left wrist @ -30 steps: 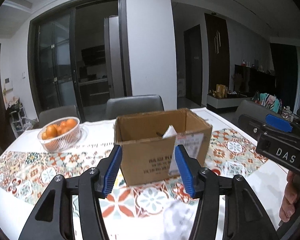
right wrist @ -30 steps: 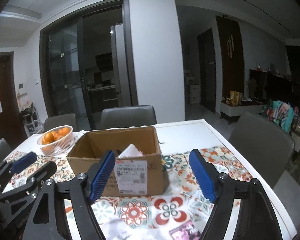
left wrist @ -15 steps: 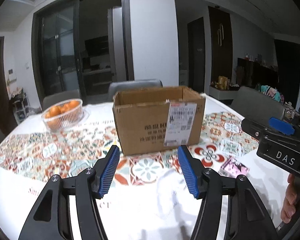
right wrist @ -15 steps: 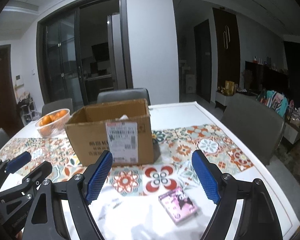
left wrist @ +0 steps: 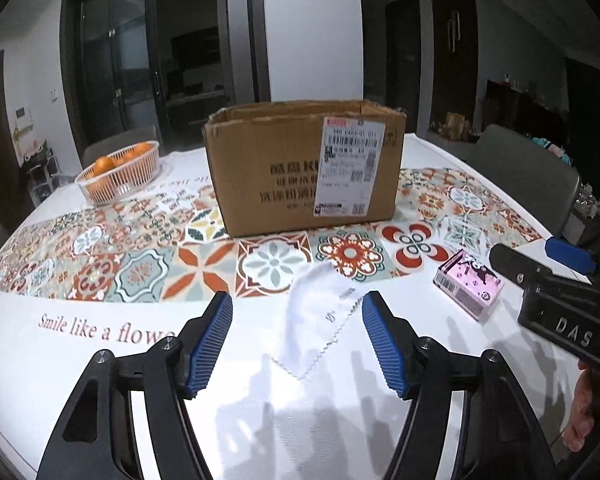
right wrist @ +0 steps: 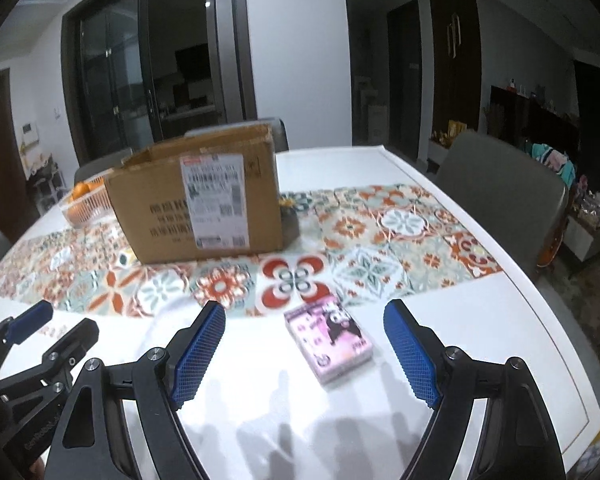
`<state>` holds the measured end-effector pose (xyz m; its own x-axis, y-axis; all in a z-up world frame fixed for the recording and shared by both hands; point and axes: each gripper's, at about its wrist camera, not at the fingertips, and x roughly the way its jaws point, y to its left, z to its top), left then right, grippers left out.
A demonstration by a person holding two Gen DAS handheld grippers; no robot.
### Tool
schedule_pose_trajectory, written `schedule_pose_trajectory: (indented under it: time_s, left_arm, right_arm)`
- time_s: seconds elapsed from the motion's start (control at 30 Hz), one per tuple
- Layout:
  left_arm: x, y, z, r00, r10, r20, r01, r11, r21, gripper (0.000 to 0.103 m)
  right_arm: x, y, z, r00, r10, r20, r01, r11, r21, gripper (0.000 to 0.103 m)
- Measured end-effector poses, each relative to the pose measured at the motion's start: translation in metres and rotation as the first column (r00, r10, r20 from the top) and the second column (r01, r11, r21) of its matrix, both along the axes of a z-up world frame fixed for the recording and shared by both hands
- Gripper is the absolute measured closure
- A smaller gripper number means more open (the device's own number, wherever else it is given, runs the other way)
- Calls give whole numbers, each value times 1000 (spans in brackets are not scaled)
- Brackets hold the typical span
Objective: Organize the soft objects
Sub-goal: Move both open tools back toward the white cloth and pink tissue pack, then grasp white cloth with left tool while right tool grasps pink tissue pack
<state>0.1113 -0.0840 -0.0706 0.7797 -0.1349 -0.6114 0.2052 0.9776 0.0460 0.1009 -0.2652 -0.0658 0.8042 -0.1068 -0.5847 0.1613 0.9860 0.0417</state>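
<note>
On the table (left wrist: 80,340), a patterned runner (left wrist: 148,276) crosses the middle, and the open-topped box (left wrist: 300,168) stands on it, looming larger and more face-on than a second ago, when both cameras looked down into it from higher up. A basket (left wrist: 116,178) of oranges sits well off to its left. Both grippers have dropped toward the tabletop and tipped downward, so the near white surface now fills the lower views. That brings two soft things into reach: a white cloth (left wrist: 320,320) lying flat just ahead of the left gripper (left wrist: 296,338), and a pink packet (right wrist: 327,338) lying between the fingers of the right gripper (right wrist: 306,354) but not touched. The left jaws have just been opening and stand apart with nothing pinched; the right jaws stand wide and empty. Judging by this, the approach is nearly done and picking up comes next, probably for the box.
</note>
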Motion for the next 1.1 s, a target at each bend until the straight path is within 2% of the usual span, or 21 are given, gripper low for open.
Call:
schedule_pose_trajectory:
  time_s: [0.2, 0.47, 0.57, 1.1]
  left_arm:
    - [15, -10, -13, 998, 54, -45, -55, 998, -24, 36]
    - [39, -24, -39, 987, 96, -128, -96, 995, 4, 35]
    - [45, -29, -44, 986, 98, -131, -98, 995, 11, 31]
    - [89, -33, -69, 967, 109, -230, -112, 994, 0, 27]
  right_arm:
    - [15, -8, -16, 997, 52, -63, -53, 998, -21, 20]
    - [47, -25, -45, 983, 86, -162, -91, 996, -24, 20]
    - [54, -30, -56, 976, 98, -193, -100, 995, -2, 20]
    - [80, -34, -81, 959, 94, -268, -81, 995, 61, 20]
